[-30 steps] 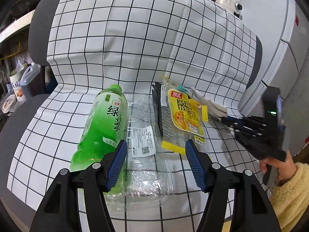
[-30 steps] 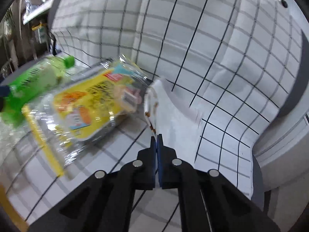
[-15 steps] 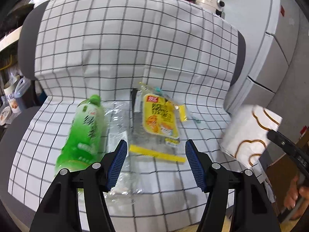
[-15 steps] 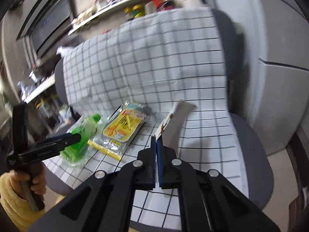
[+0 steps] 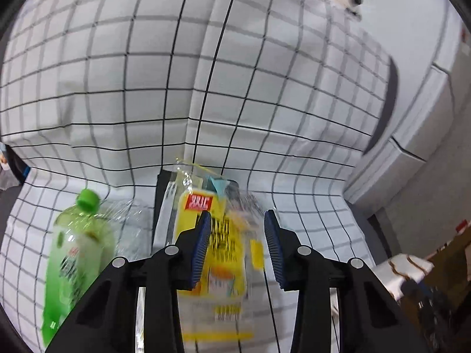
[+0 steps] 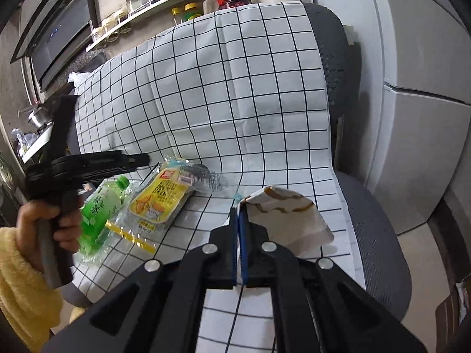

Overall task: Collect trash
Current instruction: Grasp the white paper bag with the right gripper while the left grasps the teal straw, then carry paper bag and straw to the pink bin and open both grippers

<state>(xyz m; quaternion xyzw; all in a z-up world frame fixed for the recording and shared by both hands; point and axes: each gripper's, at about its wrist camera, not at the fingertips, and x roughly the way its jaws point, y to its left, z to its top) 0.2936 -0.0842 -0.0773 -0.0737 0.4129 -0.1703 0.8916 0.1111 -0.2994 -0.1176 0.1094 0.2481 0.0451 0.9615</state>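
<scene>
The right gripper [image 6: 238, 220] is clamping its blue pads shut on the edge of a white paper wrapper with brown squiggles [image 6: 290, 220], holding it lifted above the checked cloth [image 6: 235, 94] that is covering the grey chair [image 6: 379, 235]. A second ago the same wrapper was lying low against the cloth right by the snack packet; now it is hanging well clear of the seat, and the view is taking in the whole chair back.

The left gripper [image 5: 237, 247] is standing partly open; its jaws have just been closing, and nothing is pressed between the pads, though the yellow snack packet [image 5: 217, 253] is lying under the gap between them. Earlier those jaws were wider and framing a clear plastic wrapper beside the green tea bottle [image 5: 73, 259]; now the gripper is sitting closer in over the packet. The bottle is lying on the seat just left of the packet.

The left wrist view is smearing with motion blur, so the packet's print is hard to read and the bottle's base is running off the frame. A hand in a yellow fleece sleeve [image 6: 50, 220] is holding the left gripper's handle, partly covering the bottle.
</scene>
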